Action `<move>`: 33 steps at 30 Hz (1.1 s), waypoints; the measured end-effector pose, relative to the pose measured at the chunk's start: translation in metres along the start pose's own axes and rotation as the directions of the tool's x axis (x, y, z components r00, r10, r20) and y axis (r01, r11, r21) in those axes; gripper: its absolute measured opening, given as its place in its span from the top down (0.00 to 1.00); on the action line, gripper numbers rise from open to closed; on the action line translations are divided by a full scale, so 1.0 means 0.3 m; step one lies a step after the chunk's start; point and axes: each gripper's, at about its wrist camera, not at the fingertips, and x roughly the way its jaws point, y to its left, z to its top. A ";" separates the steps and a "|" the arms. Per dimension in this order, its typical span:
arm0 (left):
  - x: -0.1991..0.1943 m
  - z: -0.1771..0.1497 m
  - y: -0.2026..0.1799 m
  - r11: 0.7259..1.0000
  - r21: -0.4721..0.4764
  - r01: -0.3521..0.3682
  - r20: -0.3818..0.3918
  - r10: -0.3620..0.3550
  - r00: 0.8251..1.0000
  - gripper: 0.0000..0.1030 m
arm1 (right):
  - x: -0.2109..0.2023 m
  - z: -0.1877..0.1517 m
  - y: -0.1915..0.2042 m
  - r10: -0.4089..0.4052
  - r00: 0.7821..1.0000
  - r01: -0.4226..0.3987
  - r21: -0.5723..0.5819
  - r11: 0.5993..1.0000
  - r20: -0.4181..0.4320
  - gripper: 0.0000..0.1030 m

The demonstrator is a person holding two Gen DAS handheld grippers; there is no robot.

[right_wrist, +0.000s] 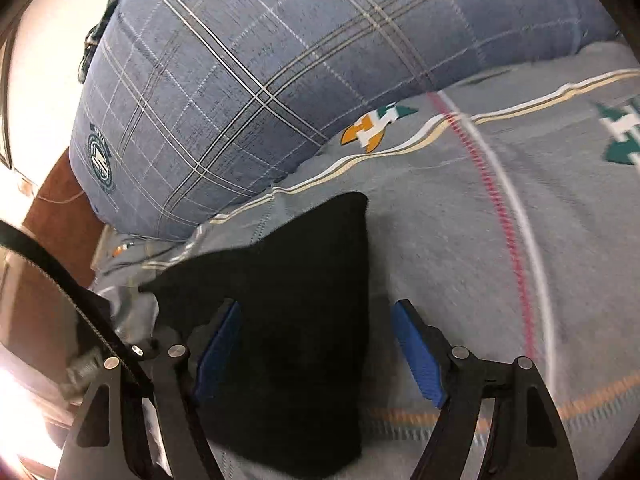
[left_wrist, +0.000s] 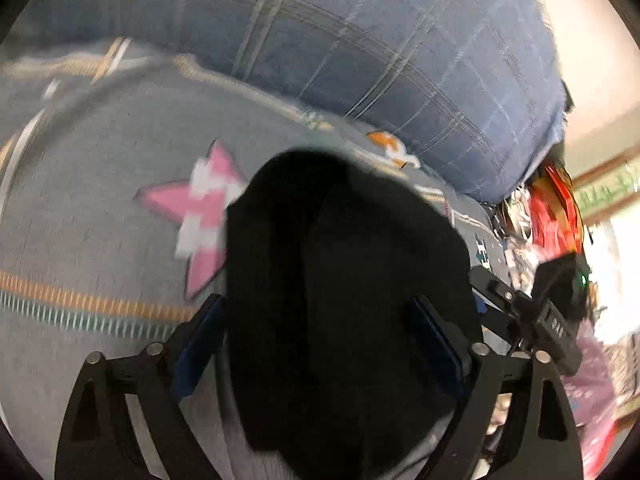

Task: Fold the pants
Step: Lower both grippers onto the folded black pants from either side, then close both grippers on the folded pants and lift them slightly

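The black pants (left_wrist: 344, 288) lie bunched on the grey bed sheet (left_wrist: 100, 240). My left gripper (left_wrist: 318, 344) points down at them with its jaws spread wide; the dark cloth fills the gap between the blue pads (left_wrist: 200, 344), and no pinch shows. In the right wrist view a pointed corner of the pants (right_wrist: 296, 300) reaches between the fingers of my right gripper (right_wrist: 316, 352). Its jaws stand wide too. The left pad (right_wrist: 218, 352) overlaps the cloth, while the right pad (right_wrist: 416, 354) stays apart from it over bare sheet. The right gripper's frame (left_wrist: 536, 312) shows beside the pants in the left wrist view.
A big blue plaid pillow (left_wrist: 380, 48) (right_wrist: 248, 92) lies just beyond the pants. The sheet carries a pink star (left_wrist: 200, 216) and coloured stripes (right_wrist: 508, 216). Red and white clutter (left_wrist: 548, 216) sits past the bed's right end; a brown floor or bed frame (right_wrist: 56, 204) shows at left.
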 end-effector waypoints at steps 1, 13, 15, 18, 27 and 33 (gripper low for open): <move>0.008 0.004 -0.011 1.000 0.011 -0.003 -0.006 0.003 1.000 0.08 | 0.020 0.009 -0.004 0.017 1.000 -0.017 0.008 1.000 -0.012 0.21; -0.147 -0.002 -0.094 0.999 -0.023 0.041 0.067 -0.039 0.997 0.48 | -0.072 0.009 0.131 0.119 0.993 -0.118 -0.033 0.992 0.012 0.70; -0.195 -0.019 -0.121 0.999 -0.021 0.042 0.091 -0.040 0.995 0.48 | -0.108 -0.002 0.200 0.135 0.991 -0.134 -0.076 0.988 0.013 0.70; -0.280 -0.047 -0.141 0.999 -0.022 0.035 0.132 -0.032 0.991 0.48 | -0.138 -0.022 0.294 0.184 0.983 -0.183 -0.109 0.977 0.000 0.70; -0.371 -0.101 0.081 0.984 -0.164 -0.075 0.142 0.099 0.985 0.47 | -0.009 -0.112 0.356 0.250 0.966 -0.253 -0.046 0.966 -0.061 0.70; -0.399 -0.136 0.258 0.958 -0.280 -0.060 0.114 0.095 0.989 0.47 | 0.091 -0.181 0.331 0.001 0.998 -0.009 -0.107 0.994 -0.070 0.57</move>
